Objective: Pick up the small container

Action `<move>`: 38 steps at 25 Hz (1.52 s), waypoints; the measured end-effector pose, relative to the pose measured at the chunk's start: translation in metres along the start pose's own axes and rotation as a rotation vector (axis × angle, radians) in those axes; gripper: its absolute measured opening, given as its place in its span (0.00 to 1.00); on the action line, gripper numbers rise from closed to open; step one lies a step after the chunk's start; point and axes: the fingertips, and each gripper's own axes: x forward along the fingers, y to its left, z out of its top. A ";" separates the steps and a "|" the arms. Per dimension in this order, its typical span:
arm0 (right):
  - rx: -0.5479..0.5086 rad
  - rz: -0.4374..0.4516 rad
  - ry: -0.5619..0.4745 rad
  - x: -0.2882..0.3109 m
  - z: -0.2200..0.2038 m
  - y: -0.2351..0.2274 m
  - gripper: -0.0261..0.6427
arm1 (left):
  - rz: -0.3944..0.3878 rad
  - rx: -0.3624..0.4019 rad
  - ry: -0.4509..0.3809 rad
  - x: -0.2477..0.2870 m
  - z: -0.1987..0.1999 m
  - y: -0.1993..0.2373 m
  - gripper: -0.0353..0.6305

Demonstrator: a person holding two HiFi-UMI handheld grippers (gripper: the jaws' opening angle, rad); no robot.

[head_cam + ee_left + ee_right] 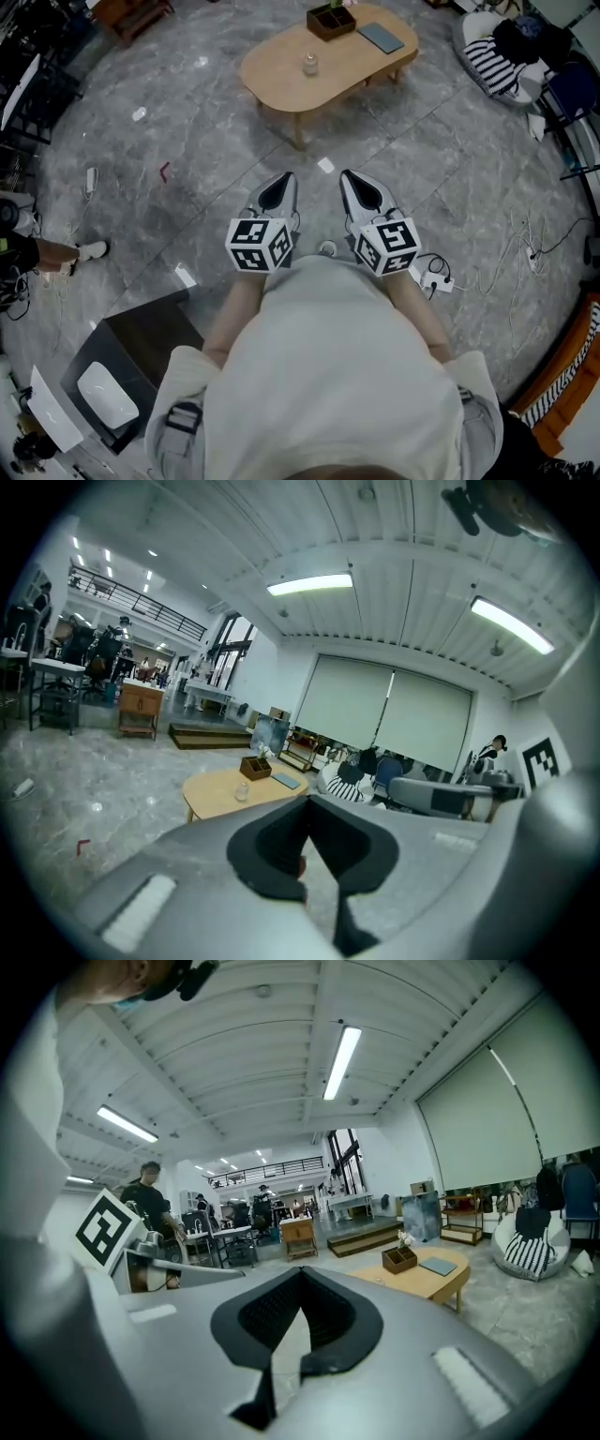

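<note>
Fingers of left gripper [285,178] and right gripper [347,176] are closed together, both empty.

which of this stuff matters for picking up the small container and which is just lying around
Job: small container, the wooden table under it, left gripper, right gripper, both shut.
Lying about: wooden box, dark pad, striped cushion, power strip on the floor.

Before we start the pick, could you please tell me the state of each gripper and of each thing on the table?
left gripper: shut, empty, well short of the table.
right gripper: shut, empty, beside the left one.
small container: upright on the table, untouched.
wooden box: upright at the table's far edge.
grey pad: lying flat beside the box.
</note>
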 end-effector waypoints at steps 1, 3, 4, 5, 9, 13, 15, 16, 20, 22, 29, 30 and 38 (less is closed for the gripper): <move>-0.002 0.004 -0.002 0.000 0.001 -0.002 0.04 | -0.001 -0.001 0.001 0.003 -0.001 -0.002 0.06; -0.011 0.011 -0.004 0.001 0.002 -0.007 0.04 | -0.003 -0.002 0.003 0.009 -0.003 -0.006 0.06; -0.016 0.015 -0.004 0.001 0.002 -0.009 0.04 | -0.003 -0.001 0.004 0.012 -0.003 -0.007 0.06; -0.019 0.018 -0.001 0.002 0.002 -0.012 0.04 | -0.001 0.000 0.004 0.014 -0.004 -0.008 0.06; 0.000 0.023 0.012 0.002 -0.002 -0.025 0.04 | 0.009 -0.002 -0.003 0.023 -0.004 -0.015 0.06; 0.007 0.038 0.017 0.005 -0.004 -0.029 0.04 | 0.029 -0.009 0.003 0.027 -0.008 -0.013 0.06; 0.008 0.047 0.021 0.008 -0.006 -0.028 0.04 | 0.043 -0.022 0.009 0.027 -0.010 -0.008 0.06; 0.010 0.051 0.026 0.009 -0.008 -0.027 0.04 | 0.048 -0.027 0.012 0.028 -0.011 -0.006 0.06; 0.015 0.060 0.047 0.014 -0.016 -0.030 0.04 | 0.062 -0.037 0.028 0.033 -0.015 0.001 0.06; 0.022 0.055 0.052 0.019 -0.017 -0.036 0.04 | 0.066 -0.043 0.033 0.040 -0.015 0.005 0.06; 0.020 0.040 0.067 0.048 -0.012 -0.063 0.04 | 0.068 -0.061 0.047 0.075 -0.009 0.021 0.06; 0.021 0.037 0.071 0.054 -0.011 -0.068 0.04 | 0.069 -0.064 0.049 0.082 -0.007 0.025 0.06; 0.016 0.029 0.093 0.113 0.006 -0.107 0.04 | 0.075 -0.065 0.061 0.143 0.022 0.061 0.06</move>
